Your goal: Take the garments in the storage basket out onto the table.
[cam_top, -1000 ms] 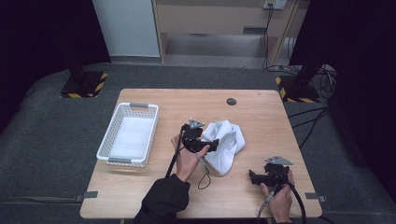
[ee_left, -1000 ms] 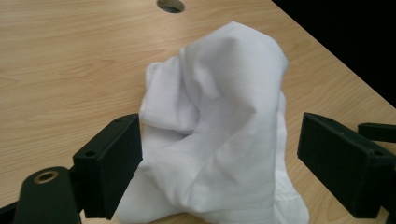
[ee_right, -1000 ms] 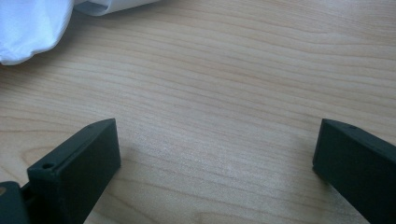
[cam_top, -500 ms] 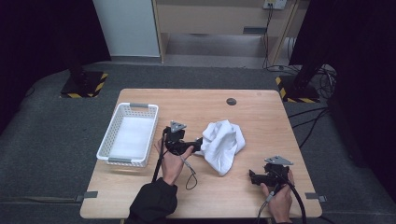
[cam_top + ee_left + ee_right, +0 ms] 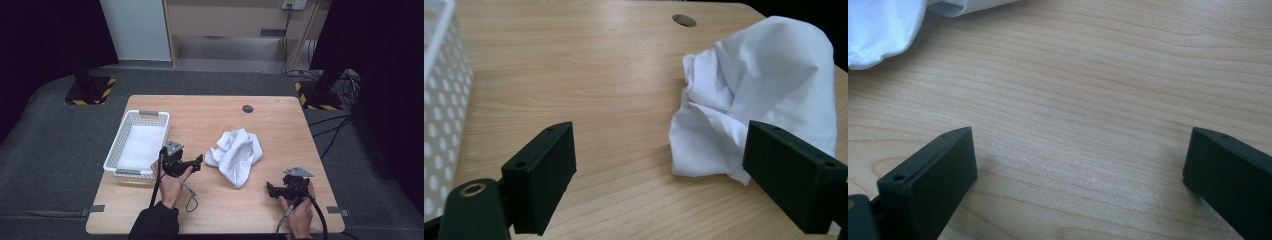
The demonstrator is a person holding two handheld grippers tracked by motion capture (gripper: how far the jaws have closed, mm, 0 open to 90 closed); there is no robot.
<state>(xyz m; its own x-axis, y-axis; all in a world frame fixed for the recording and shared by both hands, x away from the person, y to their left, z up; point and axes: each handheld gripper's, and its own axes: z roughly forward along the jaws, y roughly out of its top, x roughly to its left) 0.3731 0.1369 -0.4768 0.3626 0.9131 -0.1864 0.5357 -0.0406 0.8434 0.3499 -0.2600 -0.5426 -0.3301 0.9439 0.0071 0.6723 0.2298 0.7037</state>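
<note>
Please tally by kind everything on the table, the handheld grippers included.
White cloth: 1
White basket: 1
Grippers: 2, the left gripper and the right gripper, both open
Total: 4

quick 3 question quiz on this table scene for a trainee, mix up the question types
1. True or false: the crumpled white cloth lies inside the white perforated plastic basket.
2. Which gripper is nearer the cloth? A) left gripper B) right gripper
3. Fill in: in each gripper view the black jaws stand ____ with nothing between them.

Key
1. False: the cloth lies on the light wooden table, apart from the basket.
2. A: its jaws point at the cloth's near edge.
3. open
</note>
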